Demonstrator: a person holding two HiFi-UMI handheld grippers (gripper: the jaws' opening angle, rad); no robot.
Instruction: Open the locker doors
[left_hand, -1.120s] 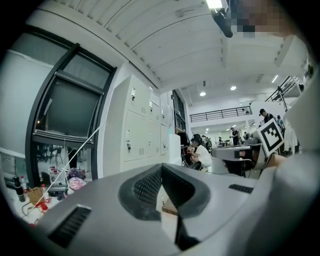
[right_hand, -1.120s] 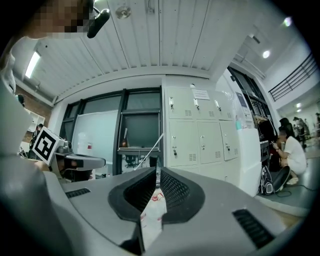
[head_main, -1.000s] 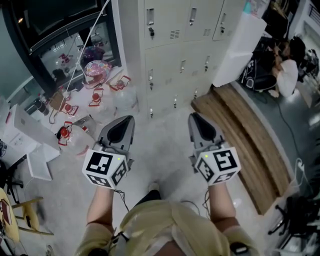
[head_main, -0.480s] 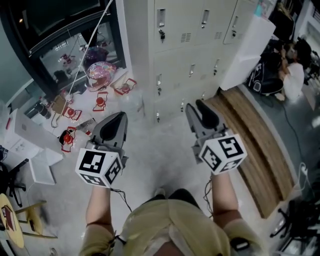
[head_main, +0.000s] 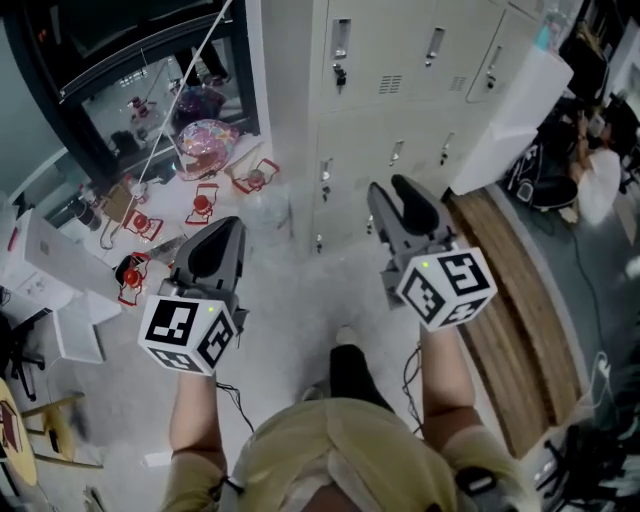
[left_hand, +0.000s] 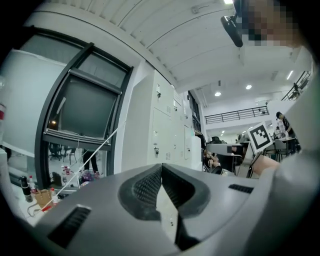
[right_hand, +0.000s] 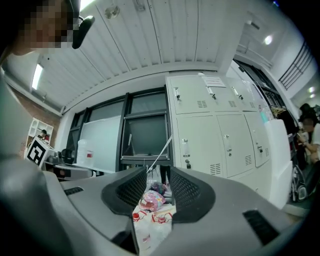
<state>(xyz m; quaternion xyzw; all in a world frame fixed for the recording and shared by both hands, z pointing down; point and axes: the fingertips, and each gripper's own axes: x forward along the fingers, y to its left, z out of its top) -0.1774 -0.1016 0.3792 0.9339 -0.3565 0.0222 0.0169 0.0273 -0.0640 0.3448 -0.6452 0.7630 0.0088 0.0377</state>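
— Locker doors (head_main: 400, 60) stood closed ahead of us, beyond the pale floor (head_main: 290, 300), and neither tool touched them.
— And our grippers?
— We held both in the air. The left gripper (head_main: 218, 240) was pressed together, and the right gripper (head_main: 400, 200) was opening on nothing. We saw wooden planking (head_main: 510, 290) on the right and red clutter (head_main: 200, 205) on the left.

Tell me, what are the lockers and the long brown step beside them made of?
The lockers look like painted metal: smooth pale grey doors with little vent slots and shiny handles. The long brown step looks like wood, with plank lines and streaky grain, though it could be a wood-look cover.
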